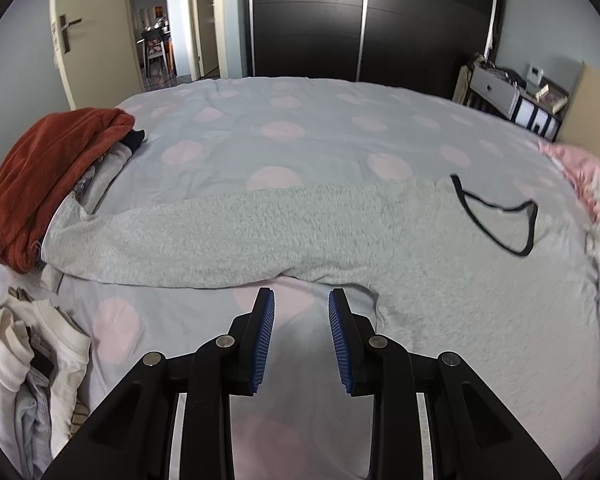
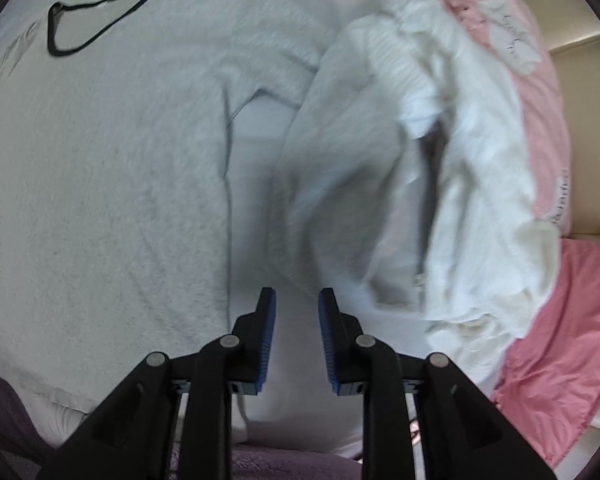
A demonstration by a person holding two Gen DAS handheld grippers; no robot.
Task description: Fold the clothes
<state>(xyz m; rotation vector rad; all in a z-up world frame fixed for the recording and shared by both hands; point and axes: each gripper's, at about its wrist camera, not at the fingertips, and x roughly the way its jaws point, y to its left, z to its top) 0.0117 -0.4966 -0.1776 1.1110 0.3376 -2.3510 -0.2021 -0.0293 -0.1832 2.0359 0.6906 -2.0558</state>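
Left wrist view: no writing can be read. The left gripper [image 1: 301, 300] sits at lower centre, jaws spread with nothing between them, its ribbed blue pads [image 1: 265, 340] on black plastic fingers. Just past the tips lies the sweater [image 1: 440, 280], a grey, flecked knit spread flat on the bed, one long sleeve [image 1: 204, 236] running toward the left of the frame and a thin black-trimmed neckline [image 1: 496, 216] at right. The duvet [image 1: 300, 124] is smooth grey cotton with round pink dots. At far left a rust fleece [image 1: 40, 172] tops a heap of clothes, its fuzzy pile covering the sleeve's end. Creamy white garments [image 1: 32, 356] crumple at lower left. A dark glossy wardrobe [image 1: 368, 20] fills the upper centre.

Right wrist view: the right gripper [image 2: 297, 300] is at lower centre, jaws apart and empty. The sweater [image 2: 100, 184] fills the left half, its hem at lower left. To the right, blurred, lies a rumpled white garment [image 2: 472, 184]. Beyond it is a pink pillow [image 2: 540, 128] bearing small dark lettering, too blurred to read, and pink cloth [image 2: 560, 336] at lower right.
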